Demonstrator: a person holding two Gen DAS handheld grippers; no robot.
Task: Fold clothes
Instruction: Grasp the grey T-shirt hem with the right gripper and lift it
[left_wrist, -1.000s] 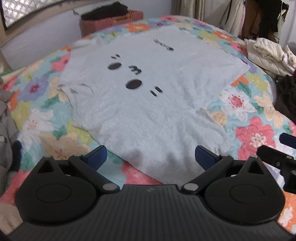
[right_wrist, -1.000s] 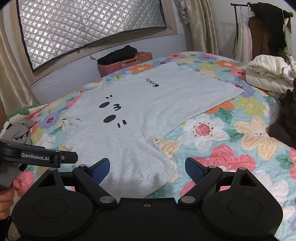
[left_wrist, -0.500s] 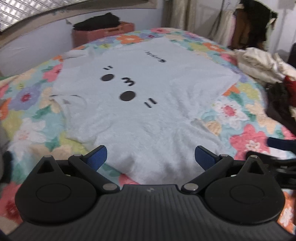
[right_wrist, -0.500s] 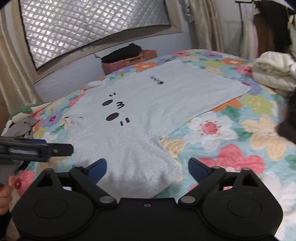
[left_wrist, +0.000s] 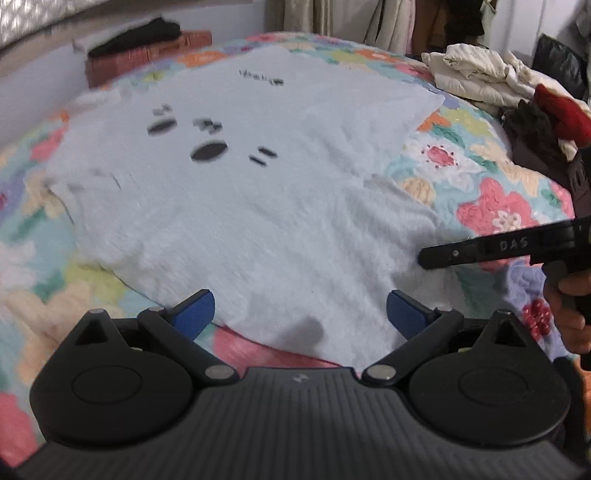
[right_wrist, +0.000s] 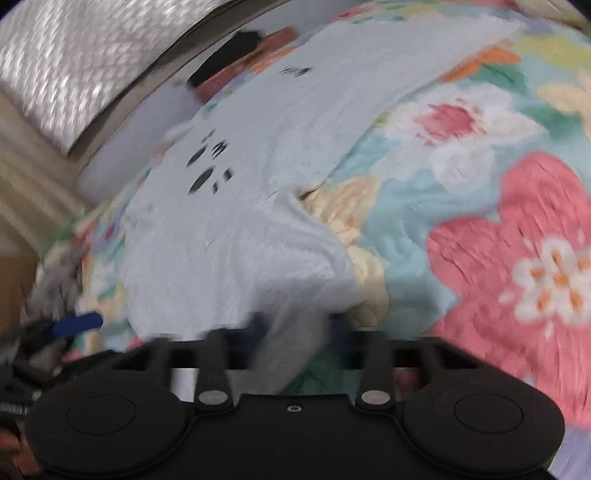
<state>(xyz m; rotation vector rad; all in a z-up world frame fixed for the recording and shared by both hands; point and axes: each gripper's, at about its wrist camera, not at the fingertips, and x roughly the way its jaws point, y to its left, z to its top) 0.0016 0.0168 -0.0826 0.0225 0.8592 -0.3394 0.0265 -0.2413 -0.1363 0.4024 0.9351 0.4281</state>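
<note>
Between the just-closing right gripper (right_wrist: 295, 328) jaws sits the grey T-shirt (left_wrist: 266, 206) sleeve; the left gripper (left_wrist: 300, 314) gapes over its near hem, with piled clothes (left_wrist: 480, 74) far right.

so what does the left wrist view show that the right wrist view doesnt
Only the left wrist view: the open left tongs over the shirt's near edge, and the cream clothes pile at the bed's far side.

Only the right wrist view: the right tongs, which have just been closing, with shirt fabric bunched between them, and the quilted silver window cover.

Both: the light grey t-shirt spread on the floral bedspread.
</note>
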